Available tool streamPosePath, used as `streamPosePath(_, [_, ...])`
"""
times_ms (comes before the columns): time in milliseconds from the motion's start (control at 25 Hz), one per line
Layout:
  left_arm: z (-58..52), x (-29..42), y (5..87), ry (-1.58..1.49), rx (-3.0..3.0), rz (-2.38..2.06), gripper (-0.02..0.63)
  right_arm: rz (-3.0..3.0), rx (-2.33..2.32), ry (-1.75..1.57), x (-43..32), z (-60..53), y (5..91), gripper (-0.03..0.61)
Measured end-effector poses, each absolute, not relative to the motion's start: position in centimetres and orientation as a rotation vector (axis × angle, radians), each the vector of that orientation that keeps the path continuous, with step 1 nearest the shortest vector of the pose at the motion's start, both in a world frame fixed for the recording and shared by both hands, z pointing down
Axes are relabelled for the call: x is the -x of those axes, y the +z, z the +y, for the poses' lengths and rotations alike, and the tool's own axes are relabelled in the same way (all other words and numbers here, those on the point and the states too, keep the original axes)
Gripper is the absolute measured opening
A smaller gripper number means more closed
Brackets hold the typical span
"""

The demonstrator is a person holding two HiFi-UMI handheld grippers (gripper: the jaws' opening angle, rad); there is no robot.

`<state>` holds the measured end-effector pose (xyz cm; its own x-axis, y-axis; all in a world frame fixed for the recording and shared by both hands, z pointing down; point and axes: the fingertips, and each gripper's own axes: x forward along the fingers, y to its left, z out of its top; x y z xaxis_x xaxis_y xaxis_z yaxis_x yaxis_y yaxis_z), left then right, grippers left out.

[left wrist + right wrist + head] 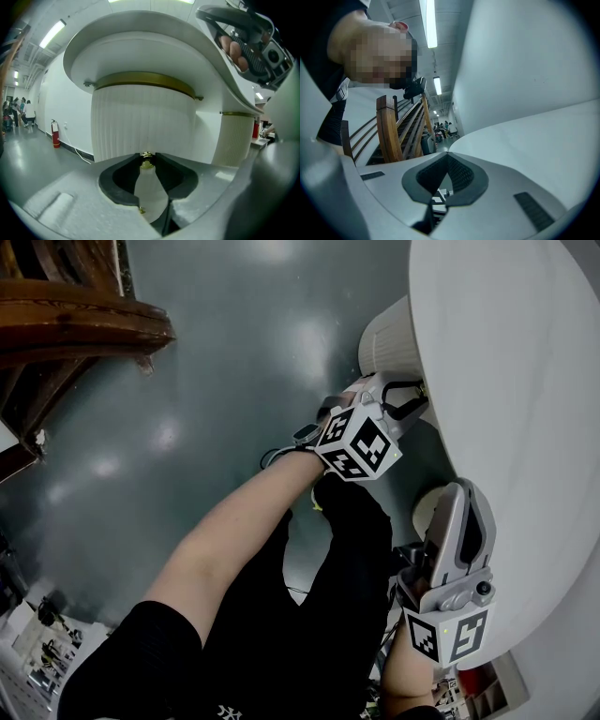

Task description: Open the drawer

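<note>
A white ribbed curved drawer front (140, 122) with a brass band on top sits under the round white table top (506, 381). In the head view it shows as a ribbed white base (386, 338). A small brass knob (147, 162) sticks out of that front. My left gripper (146, 158) reaches under the table's rim (412, 399), and its dark pads close on the knob from both sides. My right gripper (459, 491) rests at the table's edge, lower in the head view. Its jaws (447, 155) meet at the tips with nothing between them.
A wooden stair rail (75, 324) stands at the left, also seen as a wooden stair rail (389, 131) in the right gripper view. A second ribbed column (236, 138) stands right of the drawer front. A red fire extinguisher (56, 133) stands by the far wall. The person's black-clad legs are below.
</note>
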<state>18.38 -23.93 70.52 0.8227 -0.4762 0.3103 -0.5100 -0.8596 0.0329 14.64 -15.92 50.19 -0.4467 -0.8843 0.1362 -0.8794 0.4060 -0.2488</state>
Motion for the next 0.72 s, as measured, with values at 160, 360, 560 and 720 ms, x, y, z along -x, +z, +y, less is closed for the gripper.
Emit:
streamPosePath(160, [-23.4,-17.9,70.5,0.462,-2.882,-0.783,0.107,2.617,1.636,-0.442,-14.2,-15.9,49.6,0.015])
streamPosePath(360, [-22.2,-16.1,70.6,0.491,-2.867,-0.784,0.109,2.619,1.644,-0.480,-13.7,-15.5,49.6,0.015])
streamPosePath(560, [-20.6,-14.1,70.7,0.511,-2.832,-0.802,0.109,2.638,1.651,-0.500,-12.2,-14.6,49.7,0.015])
streamPosePath(720, [-19.2,-12.1,70.5,0.538,-2.815,-0.804,0.108,2.650,1.647,-0.516,-11.0,-13.7,49.3,0.014])
